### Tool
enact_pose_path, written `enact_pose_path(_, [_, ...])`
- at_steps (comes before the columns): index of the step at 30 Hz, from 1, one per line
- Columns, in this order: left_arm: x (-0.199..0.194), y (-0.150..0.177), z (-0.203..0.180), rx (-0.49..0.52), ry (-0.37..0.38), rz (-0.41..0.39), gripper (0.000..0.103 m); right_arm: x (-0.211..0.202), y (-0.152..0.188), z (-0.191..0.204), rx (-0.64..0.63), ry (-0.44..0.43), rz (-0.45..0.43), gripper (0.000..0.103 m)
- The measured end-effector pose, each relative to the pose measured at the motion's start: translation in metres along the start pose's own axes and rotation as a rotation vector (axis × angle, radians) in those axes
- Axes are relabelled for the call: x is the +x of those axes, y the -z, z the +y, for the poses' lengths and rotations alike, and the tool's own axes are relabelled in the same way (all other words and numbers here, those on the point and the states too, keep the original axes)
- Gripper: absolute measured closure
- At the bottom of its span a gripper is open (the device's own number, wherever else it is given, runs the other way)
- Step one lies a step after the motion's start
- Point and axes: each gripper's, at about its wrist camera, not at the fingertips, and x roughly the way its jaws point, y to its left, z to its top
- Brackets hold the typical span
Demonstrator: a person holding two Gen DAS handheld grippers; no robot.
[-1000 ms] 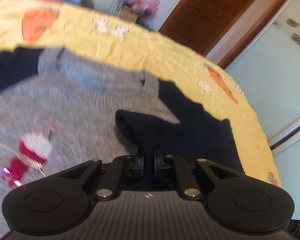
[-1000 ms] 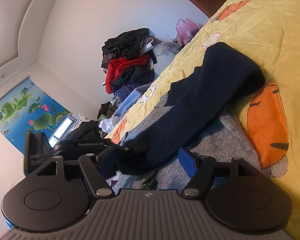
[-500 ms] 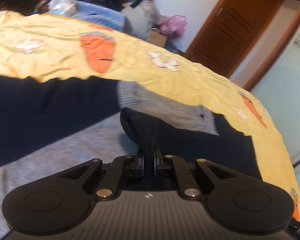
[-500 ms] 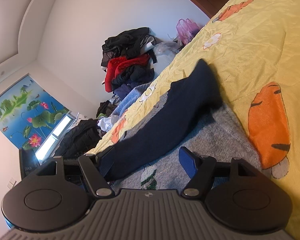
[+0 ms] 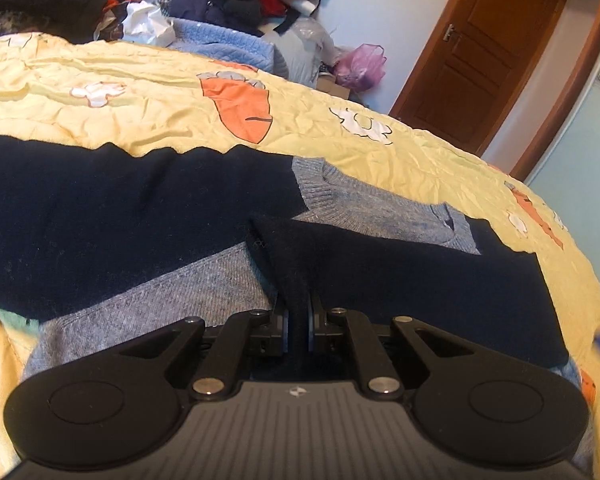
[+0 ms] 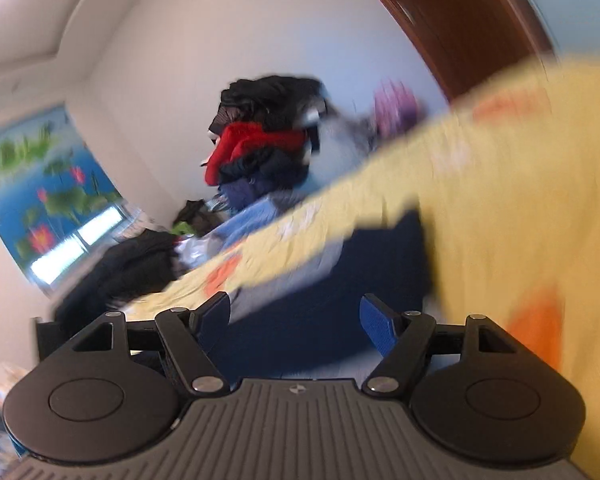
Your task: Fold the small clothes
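Observation:
A small grey knit sweater [image 5: 204, 280] with navy sleeves lies on the yellow bedspread [image 5: 140, 112]. One navy sleeve [image 5: 120, 208] lies across its chest on the left. My left gripper [image 5: 297, 328] is shut on the cuff end of the other navy sleeve [image 5: 400, 272], which is drawn in over the grey body below the collar [image 5: 360, 200]. My right gripper [image 6: 296, 316] is open and empty, low over the bed. Its view is blurred; the navy sleeve [image 6: 360, 272] shows beyond its fingers.
A pile of black, red and blue clothes [image 5: 228, 0] lies behind the bed, also visible in the right wrist view [image 6: 268, 140]. A pink bag [image 5: 360, 66] sits by a brown wooden door [image 5: 484, 48]. A window with a lotus print [image 6: 52, 200] is at the left.
My left gripper has carried the navy sleeve cuff in over the grey body, near the other sleeve. My right gripper has swung away quickly and stayed open; its view has blurred.

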Motion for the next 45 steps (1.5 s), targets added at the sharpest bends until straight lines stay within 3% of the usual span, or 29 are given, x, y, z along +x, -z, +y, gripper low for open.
enact_pose_path(3, [-0.002,-0.001,0.004,0.000,0.010,0.006,0.095,0.045,-0.037,-0.014,-0.084,0.156,0.097,0.027])
enact_pose_path(5, [-0.004,0.000,0.009,-0.016,0.023,0.007,0.095,0.078,-0.053,-0.038,-0.054,0.229,0.193,0.035])
enact_pose_path(8, [-0.004,0.003,0.009,-0.024,0.026,-0.005,0.095,0.112,-0.063,-0.064,0.041,0.209,0.306,0.046])
enact_pose_path(10, [-0.004,0.004,0.007,-0.010,0.018,-0.014,0.095,0.127,-0.057,-0.066,0.018,0.216,0.341,0.050])
enact_pose_path(11, [-0.004,0.005,0.006,-0.003,0.017,-0.016,0.095,0.131,-0.057,-0.062,-0.019,0.222,0.336,0.054])
enact_pose_path(12, [-0.004,0.005,0.006,0.000,0.019,-0.017,0.095,0.134,-0.055,-0.058,-0.045,0.224,0.343,0.079])
enact_pose_path(13, [-0.004,0.005,0.008,0.000,0.025,-0.016,0.095,0.138,-0.054,-0.055,-0.060,0.219,0.365,0.088])
enact_pose_path(15, [-0.005,0.005,0.011,-0.009,0.038,-0.017,0.095,0.136,-0.051,-0.048,-0.128,0.238,0.345,0.090])
enact_pose_path(23, [-0.005,0.008,0.016,-0.045,0.061,-0.031,0.093,0.130,-0.049,-0.059,-0.109,0.267,0.297,0.093])
enact_pose_path(24, [-0.005,0.008,0.018,-0.054,0.070,-0.031,0.093,0.131,-0.051,-0.059,-0.100,0.273,0.301,0.089])
enact_pose_path(26, [-0.005,0.008,0.022,-0.079,0.087,-0.032,0.093,0.124,-0.055,-0.053,-0.086,0.327,0.281,0.069])
enact_pose_path(28, [-0.005,0.009,0.024,-0.095,0.096,-0.033,0.093,0.104,-0.056,-0.032,-0.139,0.359,0.156,0.068])
enact_pose_path(30, [-0.005,0.009,0.025,-0.102,0.099,-0.035,0.093,0.094,-0.049,-0.007,-0.192,0.310,0.110,0.069])
enact_pose_path(32, [-0.005,0.010,0.025,-0.103,0.100,-0.037,0.093,0.098,-0.037,0.017,-0.278,0.271,0.130,0.068])
enact_pose_path(34, [-0.005,0.010,0.025,-0.103,0.100,-0.039,0.093,0.116,-0.019,0.032,-0.365,0.240,0.215,0.062])
enact_pose_path(37, [-0.006,0.011,0.025,-0.107,0.102,-0.043,0.093,0.140,0.006,0.039,-0.447,0.277,0.299,0.061])
enact_pose_path(39, [-0.006,0.011,0.025,-0.107,0.102,-0.046,0.092,0.142,0.021,0.041,-0.534,0.296,0.258,0.054])
enact_pose_path(43, [-0.007,0.010,0.026,-0.118,0.105,-0.040,0.092,0.146,0.019,0.037,-0.487,0.297,0.256,0.049])
enact_pose_path(45, [-0.016,0.009,0.033,-0.143,0.101,-0.032,0.086,0.144,0.018,0.033,-0.464,0.283,0.254,0.049])
